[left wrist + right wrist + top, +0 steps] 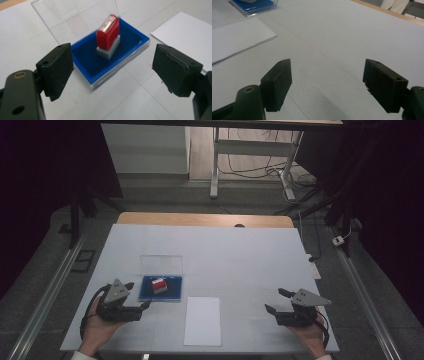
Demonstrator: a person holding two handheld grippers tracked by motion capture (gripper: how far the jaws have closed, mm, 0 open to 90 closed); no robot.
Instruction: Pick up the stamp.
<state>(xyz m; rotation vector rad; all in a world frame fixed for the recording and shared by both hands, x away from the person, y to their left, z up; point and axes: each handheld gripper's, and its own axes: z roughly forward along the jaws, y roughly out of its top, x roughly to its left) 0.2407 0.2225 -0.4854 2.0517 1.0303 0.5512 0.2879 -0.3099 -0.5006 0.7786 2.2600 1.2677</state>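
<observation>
White table [240, 260]; red stamp [108, 31] just ahead of left gripper [112, 72].

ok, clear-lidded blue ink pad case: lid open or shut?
Open. The clear plastic lid stands up behind the blue ink pad case, with the red stamp standing on the pad.

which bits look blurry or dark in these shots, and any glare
High view: dark vignetted corners, dim light, table evenly lit. Left gripper view: red stamp slightly smeared by blur, faint reflections on the clear open lid, near jaws soft. Right gripper view: sharp mid-table, sheet of paper and far edge soft; no strong glare.
</observation>
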